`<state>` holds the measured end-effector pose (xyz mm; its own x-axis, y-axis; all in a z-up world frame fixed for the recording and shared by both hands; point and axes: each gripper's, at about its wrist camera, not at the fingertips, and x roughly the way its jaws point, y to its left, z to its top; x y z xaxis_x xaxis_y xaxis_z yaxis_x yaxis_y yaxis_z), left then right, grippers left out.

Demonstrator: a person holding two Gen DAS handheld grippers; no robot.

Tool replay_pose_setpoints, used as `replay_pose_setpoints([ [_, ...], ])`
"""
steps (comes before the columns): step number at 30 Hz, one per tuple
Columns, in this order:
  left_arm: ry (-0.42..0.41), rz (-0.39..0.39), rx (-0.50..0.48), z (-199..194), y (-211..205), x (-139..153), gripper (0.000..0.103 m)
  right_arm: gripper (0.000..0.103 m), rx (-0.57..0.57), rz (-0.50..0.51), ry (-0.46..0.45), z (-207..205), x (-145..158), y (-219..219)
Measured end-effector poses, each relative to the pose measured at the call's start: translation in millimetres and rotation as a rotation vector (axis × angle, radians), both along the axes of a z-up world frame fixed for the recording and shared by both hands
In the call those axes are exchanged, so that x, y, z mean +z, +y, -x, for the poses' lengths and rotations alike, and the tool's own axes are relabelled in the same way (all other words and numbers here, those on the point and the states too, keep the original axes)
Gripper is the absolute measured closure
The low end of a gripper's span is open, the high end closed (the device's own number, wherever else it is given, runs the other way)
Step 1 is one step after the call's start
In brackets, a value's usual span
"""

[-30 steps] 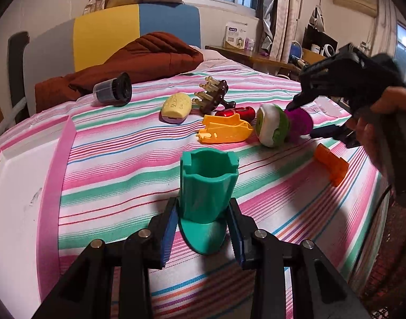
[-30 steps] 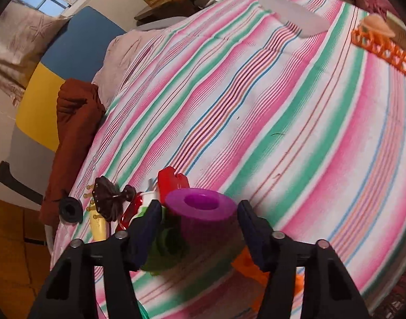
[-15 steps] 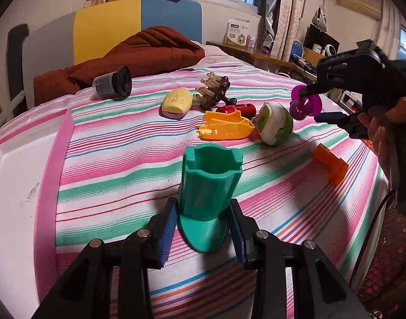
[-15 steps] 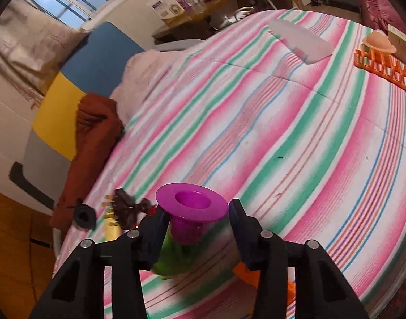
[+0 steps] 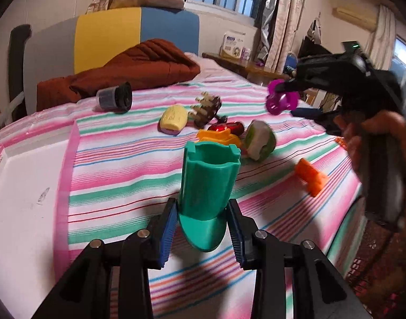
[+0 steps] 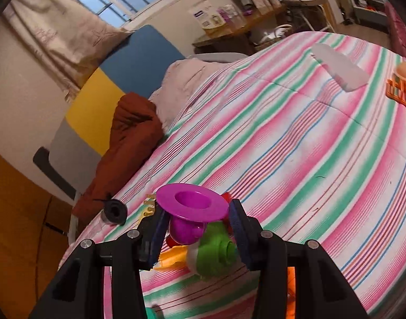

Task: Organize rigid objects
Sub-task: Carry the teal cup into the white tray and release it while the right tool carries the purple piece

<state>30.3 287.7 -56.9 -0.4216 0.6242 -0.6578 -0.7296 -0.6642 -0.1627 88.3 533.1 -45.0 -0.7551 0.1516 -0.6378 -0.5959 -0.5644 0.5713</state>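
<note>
Each black gripper has angular arms, silver screws and ribbed blue pads.

bed | striped sheet | on it: brown blanket, yellow soap, orange block

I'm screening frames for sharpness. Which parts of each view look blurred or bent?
Left wrist view: the hand holding the right gripper is motion-smeared, the teal cup fairly crisp. Right wrist view: the striped bedspread is soft and bulges from fisheye distortion, while the purple piece stays sharp.
</note>
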Motion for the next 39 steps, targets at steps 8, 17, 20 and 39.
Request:
replay_pose_setpoints([
  [8,0.013,-0.087,0.093,-1.1,-52.1,31.9,0.065,0.057,0.051,-0.008,0.002,8.9,-0.5,-16.2],
  [17,0.009,-0.093,0.309,34.1,-136.9,37.9,0.065,0.057,0.137,-0.054,0.006,24.3,4.7,-39.8],
  [20,-0.012,-0.077,0.382,42.8,-169.7,28.5,0.065,0.057,0.221,-0.059,0.026,32.2,6.4,-50.5],
  [39,-0.081,0.048,0.511,59.8,-237.1,-15.9,0.065,0.057,0.537,-0.023,0.122,57.6,13.2,-133.1],
])
